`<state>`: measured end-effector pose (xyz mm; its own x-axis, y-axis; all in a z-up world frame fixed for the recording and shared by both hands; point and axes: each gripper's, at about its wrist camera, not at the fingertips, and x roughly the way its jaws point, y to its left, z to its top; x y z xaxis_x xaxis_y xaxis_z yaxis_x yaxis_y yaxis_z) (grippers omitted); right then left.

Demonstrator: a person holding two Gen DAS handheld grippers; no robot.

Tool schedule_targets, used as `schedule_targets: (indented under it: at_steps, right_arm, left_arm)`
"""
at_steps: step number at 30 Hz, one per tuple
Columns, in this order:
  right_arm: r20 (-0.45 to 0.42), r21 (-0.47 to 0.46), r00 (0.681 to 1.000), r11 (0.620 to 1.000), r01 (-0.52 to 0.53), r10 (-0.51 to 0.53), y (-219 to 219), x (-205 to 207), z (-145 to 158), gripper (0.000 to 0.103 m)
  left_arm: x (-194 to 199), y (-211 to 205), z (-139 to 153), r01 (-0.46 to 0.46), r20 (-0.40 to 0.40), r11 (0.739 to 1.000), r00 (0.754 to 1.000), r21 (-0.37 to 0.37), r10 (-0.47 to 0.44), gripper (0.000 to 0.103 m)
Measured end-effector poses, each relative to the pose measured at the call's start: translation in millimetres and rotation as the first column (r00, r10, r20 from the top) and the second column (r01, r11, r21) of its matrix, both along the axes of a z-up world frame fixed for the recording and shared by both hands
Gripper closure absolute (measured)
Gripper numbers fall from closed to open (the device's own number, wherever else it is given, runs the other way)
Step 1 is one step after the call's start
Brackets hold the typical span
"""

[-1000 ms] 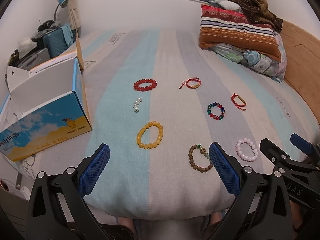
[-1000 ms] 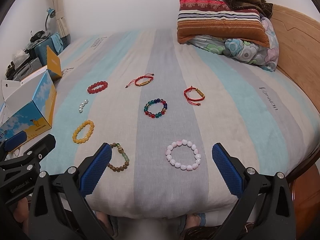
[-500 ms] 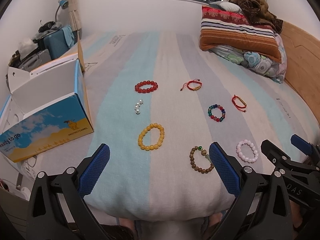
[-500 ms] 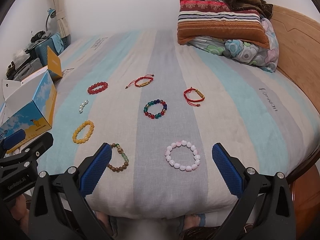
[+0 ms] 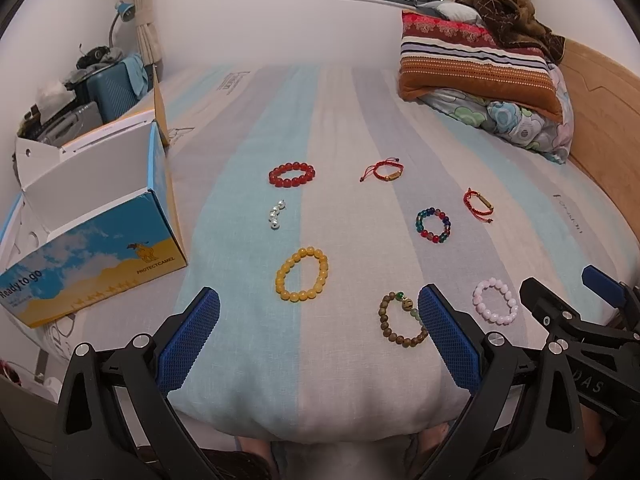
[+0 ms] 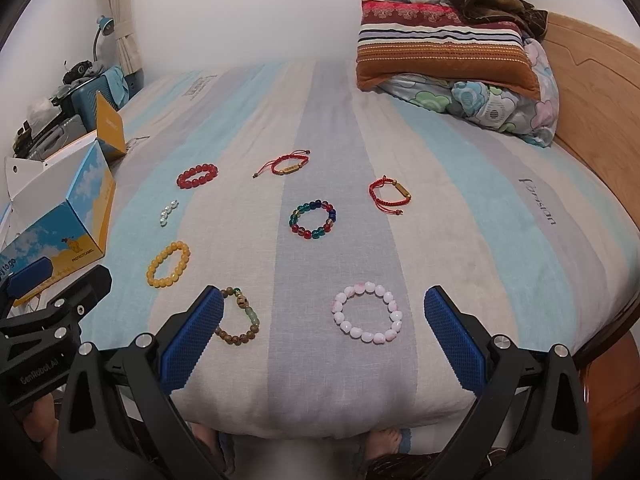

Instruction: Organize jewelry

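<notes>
Several bracelets lie on the striped bed (image 5: 320, 380): a yellow bead bracelet (image 5: 301, 279), a brown wooden one (image 5: 401, 318), a pink one (image 6: 367, 317), a multicolour one (image 6: 313, 220), a red bead one (image 5: 291, 174), two red cords (image 5: 383, 171) (image 6: 389, 195) and a short pearl strand (image 5: 275, 214). My left gripper (image 5: 318, 338) is open and empty, near the bed's front edge behind the yellow bracelet. My right gripper (image 6: 324, 340) is open and empty, just short of the pink bracelet.
An open blue-and-yellow cardboard box (image 5: 96, 248) stands at the bed's left edge. Stacked pillows (image 5: 476, 64) lie at the back right against a wooden headboard (image 6: 592, 112). Suitcases and clutter (image 5: 92, 84) stand at the far left.
Both grippers have shifted slightly; the bed and bracelets sit a little lower in the left view. Both stay open and no bracelet has moved.
</notes>
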<state>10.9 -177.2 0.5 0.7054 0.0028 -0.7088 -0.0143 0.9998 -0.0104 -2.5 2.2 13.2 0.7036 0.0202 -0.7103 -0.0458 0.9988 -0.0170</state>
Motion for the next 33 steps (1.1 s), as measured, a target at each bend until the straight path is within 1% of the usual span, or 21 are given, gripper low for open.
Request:
schedule_targets:
  at_steps: [30, 33]
  right_arm:
    - [0.006, 0.001, 1.0, 1.0, 0.012, -0.012, -3.7, -1.4, 0.8, 0.007]
    - [0.008, -0.008, 1.0, 1.0, 0.014, -0.013, -5.5, -0.2, 0.9, 0.007]
  left_arm:
    - [3.4, -4.5, -2.6, 0.005, -0.002, 1.0, 1.0, 0.002, -0.005, 0.006]
    - [7.0, -8.4, -6.3, 0.011, -0.013, 1.0, 1.0, 0.0, -0.011, 0.006]
